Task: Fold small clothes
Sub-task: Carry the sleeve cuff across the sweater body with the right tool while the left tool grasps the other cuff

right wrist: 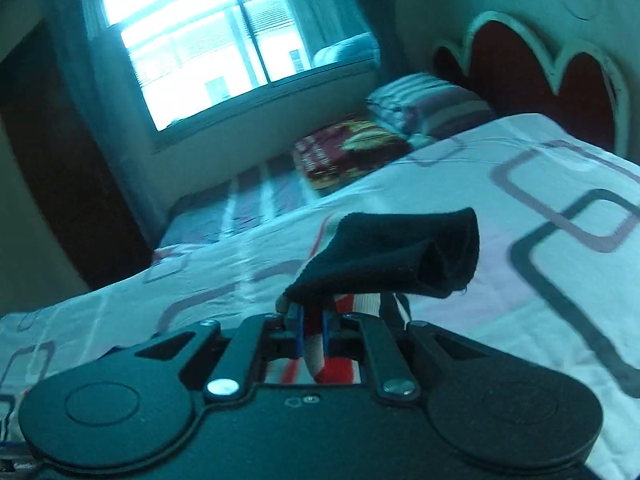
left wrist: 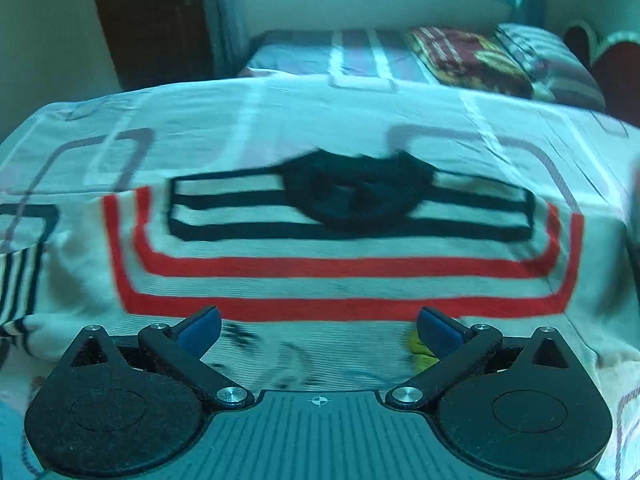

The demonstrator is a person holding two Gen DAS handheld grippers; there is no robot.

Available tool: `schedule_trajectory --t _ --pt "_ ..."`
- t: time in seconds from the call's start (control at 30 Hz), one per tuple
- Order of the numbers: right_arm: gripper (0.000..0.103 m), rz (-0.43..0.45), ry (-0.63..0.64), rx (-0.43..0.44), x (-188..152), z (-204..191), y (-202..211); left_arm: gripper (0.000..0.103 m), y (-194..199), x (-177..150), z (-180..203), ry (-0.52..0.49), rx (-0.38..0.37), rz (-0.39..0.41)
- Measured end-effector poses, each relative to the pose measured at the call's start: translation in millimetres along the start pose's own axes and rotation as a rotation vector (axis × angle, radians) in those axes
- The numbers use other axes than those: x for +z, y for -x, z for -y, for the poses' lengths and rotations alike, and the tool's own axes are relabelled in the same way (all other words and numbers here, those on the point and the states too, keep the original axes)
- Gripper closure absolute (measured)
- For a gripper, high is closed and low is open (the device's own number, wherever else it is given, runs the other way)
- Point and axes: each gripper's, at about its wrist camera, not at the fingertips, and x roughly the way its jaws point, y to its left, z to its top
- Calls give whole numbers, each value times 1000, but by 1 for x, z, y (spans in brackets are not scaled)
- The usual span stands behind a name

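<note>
A small white shirt (left wrist: 320, 248) with red and dark stripes and a dark collar (left wrist: 352, 192) lies flat on the bed in the left wrist view. My left gripper (left wrist: 318, 328) is open above its lower part, blue pads spread wide and touching nothing. In the right wrist view my right gripper (right wrist: 311, 332) is shut on the shirt's striped sleeve (right wrist: 332, 360), whose dark cuff (right wrist: 396, 256) flops over the fingertips, held above the bed.
The bed sheet (right wrist: 520, 240) is white with rounded-square outlines. A red patterned folded item (right wrist: 344, 148) and a striped pillow (right wrist: 420, 100) lie at the far end by the red headboard (right wrist: 520, 68). A window (right wrist: 224, 40) is behind.
</note>
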Motion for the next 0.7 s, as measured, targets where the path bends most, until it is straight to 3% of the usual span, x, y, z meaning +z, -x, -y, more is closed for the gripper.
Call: schedule_trajectory --t 0.17,0.27,0.33,0.47,0.7 --pt "93 -159 108 151 -47 -94 -41 0 -2 4 -48 57 -8 -5" --pt "83 -301 156 204 -77 -129 -66 0 -10 1 -67 71 -38 -28" --pt "80 -344 196 209 -90 -143 -68 0 -17 -1 -75 79 -65 -49" --pt "80 -291 211 189 -85 -140 -47 0 -26 -4 -76 77 -125 -79" --pt "76 -157 255 -67 -71 -94 -27 0 -30 -19 -60 40 -199 -126"
